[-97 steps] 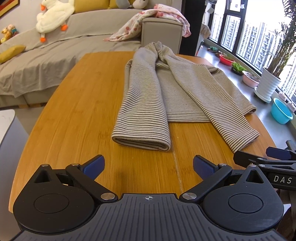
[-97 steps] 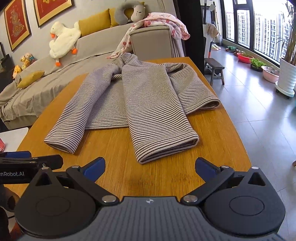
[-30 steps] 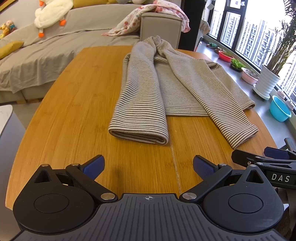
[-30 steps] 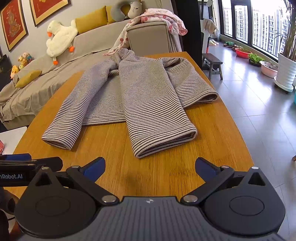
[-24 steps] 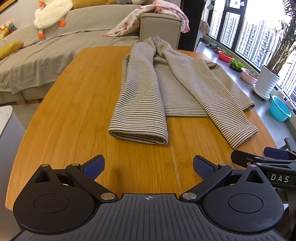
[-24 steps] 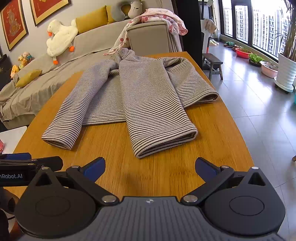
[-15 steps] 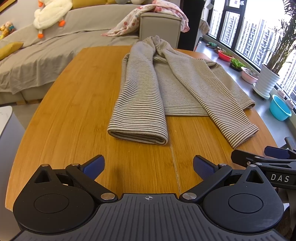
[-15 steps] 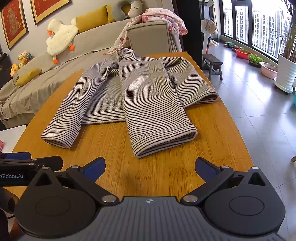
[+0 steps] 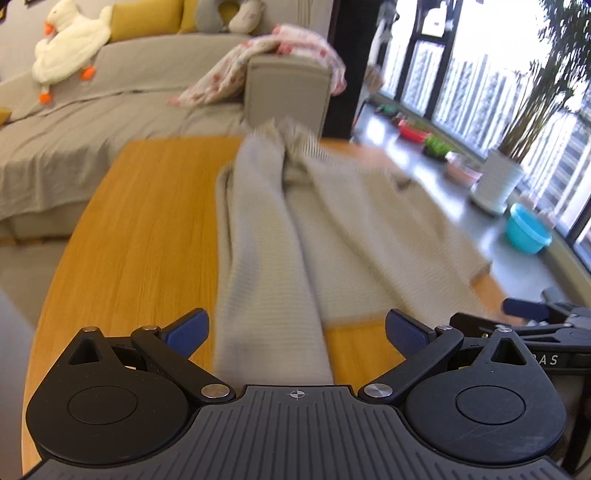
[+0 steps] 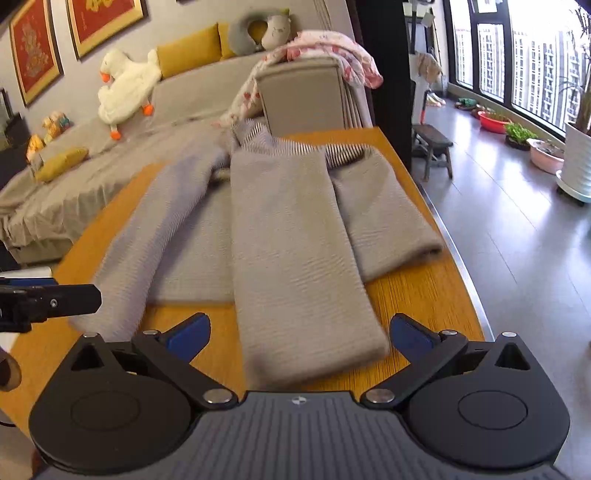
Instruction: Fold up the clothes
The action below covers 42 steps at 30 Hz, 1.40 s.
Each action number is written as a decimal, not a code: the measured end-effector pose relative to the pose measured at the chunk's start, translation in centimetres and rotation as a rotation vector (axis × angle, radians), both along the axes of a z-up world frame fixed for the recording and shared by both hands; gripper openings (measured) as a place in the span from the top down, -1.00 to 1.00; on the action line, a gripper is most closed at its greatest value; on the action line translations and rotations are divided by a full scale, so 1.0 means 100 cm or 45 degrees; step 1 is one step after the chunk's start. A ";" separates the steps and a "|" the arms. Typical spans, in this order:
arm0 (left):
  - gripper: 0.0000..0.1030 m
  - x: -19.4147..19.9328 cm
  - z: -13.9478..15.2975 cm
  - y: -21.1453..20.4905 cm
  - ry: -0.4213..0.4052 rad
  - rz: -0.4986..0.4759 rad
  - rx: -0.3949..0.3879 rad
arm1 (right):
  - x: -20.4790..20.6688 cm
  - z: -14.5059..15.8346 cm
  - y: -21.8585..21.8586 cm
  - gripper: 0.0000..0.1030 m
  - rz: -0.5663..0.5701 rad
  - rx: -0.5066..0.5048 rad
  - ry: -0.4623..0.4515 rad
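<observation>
Left claw [image 9: 295,328]: jaws apart, now over left sleeve cuff [image 9: 269,332] | Right claw [image 10: 300,334]: apart, right sleeve cuff [image 10: 314,339] between fingers | Both moved forward onto striped sweater [image 10: 207,251]; sleeve grasp likely next.

One striped sweater [image 10: 295,240] is lying on the one wooden surface [image 10: 417,295], and its two sleeves are showing, one on each side of the body. Two grippers are hovering at the near edge: the left gripper [image 9: 295,330] and the right gripper [image 10: 300,334], each with two blue-tipped fingers spread apart. One grey sofa [image 10: 177,110] is standing behind. On it are sitting one white goose toy [image 10: 125,86], one grey neck pillow [image 10: 258,31] and one pink-spotted blanket [image 10: 332,55]. Two red framed pictures [image 10: 35,44] are hanging on the wall. By the windows one blue basin [image 9: 527,230] and one white plant pot [image 9: 496,182] are standing.
</observation>
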<state>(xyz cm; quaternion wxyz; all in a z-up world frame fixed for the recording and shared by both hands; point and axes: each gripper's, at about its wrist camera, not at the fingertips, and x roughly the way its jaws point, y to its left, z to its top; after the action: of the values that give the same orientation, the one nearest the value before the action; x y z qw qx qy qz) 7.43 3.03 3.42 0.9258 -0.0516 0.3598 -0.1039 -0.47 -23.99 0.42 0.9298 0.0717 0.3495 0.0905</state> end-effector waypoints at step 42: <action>0.68 0.126 0.008 0.065 -0.147 -0.005 0.296 | 0.066 -0.039 0.022 -1.00 0.324 0.374 -0.092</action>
<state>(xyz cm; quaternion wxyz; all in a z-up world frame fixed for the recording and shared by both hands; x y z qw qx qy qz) 20.05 9.53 4.24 0.9445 0.0628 0.3155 -0.0660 6.11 -21.78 -3.45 0.9024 0.1585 0.3051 0.2599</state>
